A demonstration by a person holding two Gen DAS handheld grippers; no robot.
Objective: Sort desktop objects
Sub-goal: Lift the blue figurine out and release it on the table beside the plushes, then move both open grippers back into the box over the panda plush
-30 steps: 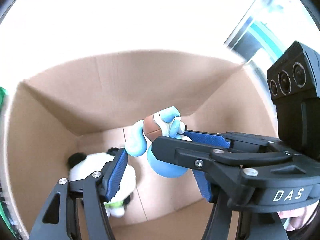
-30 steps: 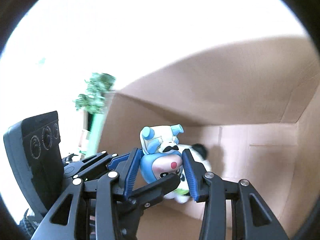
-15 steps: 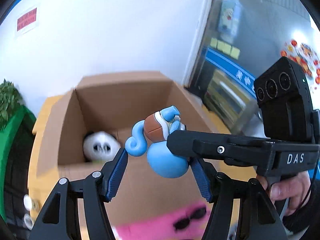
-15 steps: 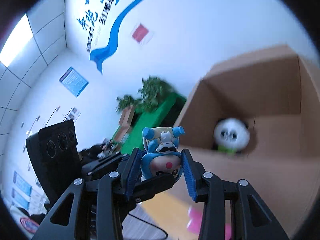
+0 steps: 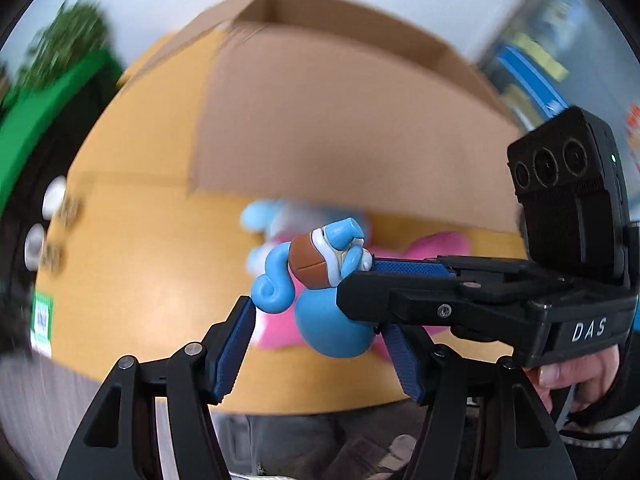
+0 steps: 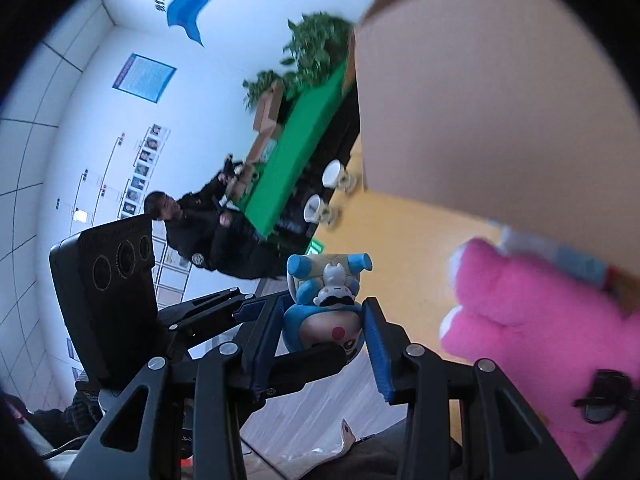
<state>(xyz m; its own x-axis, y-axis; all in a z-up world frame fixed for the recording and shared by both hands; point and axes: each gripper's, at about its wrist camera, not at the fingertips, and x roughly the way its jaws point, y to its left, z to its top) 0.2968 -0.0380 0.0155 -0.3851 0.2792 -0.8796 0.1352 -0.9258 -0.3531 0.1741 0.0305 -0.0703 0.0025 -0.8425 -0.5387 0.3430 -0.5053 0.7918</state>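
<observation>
Closest to both cameras, a small blue turtle toy (image 5: 320, 276) hangs between the grippers. In the left wrist view the right gripper (image 5: 362, 276) reaches in sideways from the right, and the toy's shell end lies against its blue pad; whether its fingers pinch the toy I cannot tell from here. The left gripper (image 5: 320, 348) stands wide open below, its pads apart on either side of the toy's round blue head, neither one clearly touching.

From the right wrist view the toy (image 6: 326, 304) sits upside down between the right gripper (image 6: 326, 344) pads, which stand close on both sides of its head. One black finger of the left gripper crosses under it.

Just beyond the toy, on the yellow counter (image 5: 132, 248), lies a pink plush (image 6: 532, 320) with a pair of dark sunglasses (image 6: 600, 396) on it, to the right of the right gripper. A blurred light blue plush (image 5: 276, 216) lies behind it. Farther off, a cardboard box (image 5: 344, 120) stands on the counter, filling the upper view. Left of it, near the counter's edge, stand two small white cups (image 6: 324, 192).
</observation>
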